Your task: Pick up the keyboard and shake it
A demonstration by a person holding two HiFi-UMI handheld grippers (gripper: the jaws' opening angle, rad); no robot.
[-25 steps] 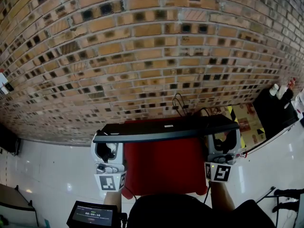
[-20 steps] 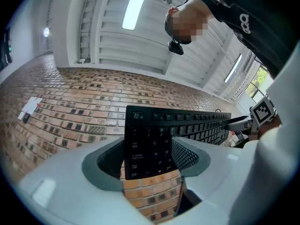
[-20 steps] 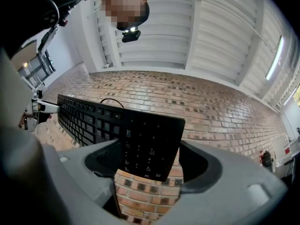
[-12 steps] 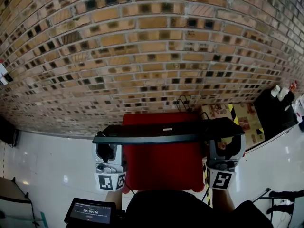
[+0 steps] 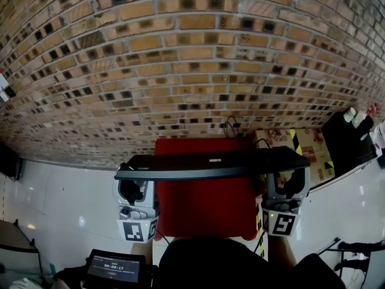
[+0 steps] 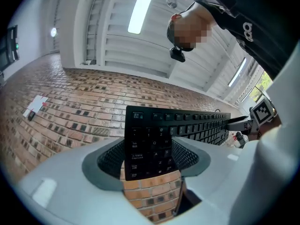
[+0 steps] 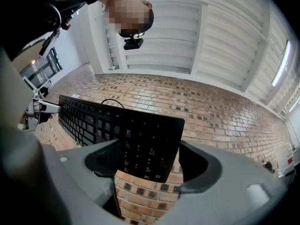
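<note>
Nearest the camera, a small lit screen (image 5: 115,271) is seen at the bottom left, beside the person's dark clothing. Just past it, both grippers are tilted upward. The left gripper (image 5: 135,180) is clamped on the keyboard (image 5: 210,165) at its escape-key end, with the mesh pads pressed against the long edges in the left gripper view (image 6: 149,153). The right gripper (image 5: 286,182) is closed on the number-pad end, which is seen gripped the same way in its own view (image 7: 147,158). The keyboard (image 6: 187,123) is held clear in the air, stretched roughly level between the two grippers, keys facing the person. Behind it, the red table (image 5: 204,206) is spanned and overhung at both side edges. A black cable (image 5: 228,127) is looped at the table's far edge, and the brick wall (image 5: 180,59) is seen beyond.
</note>
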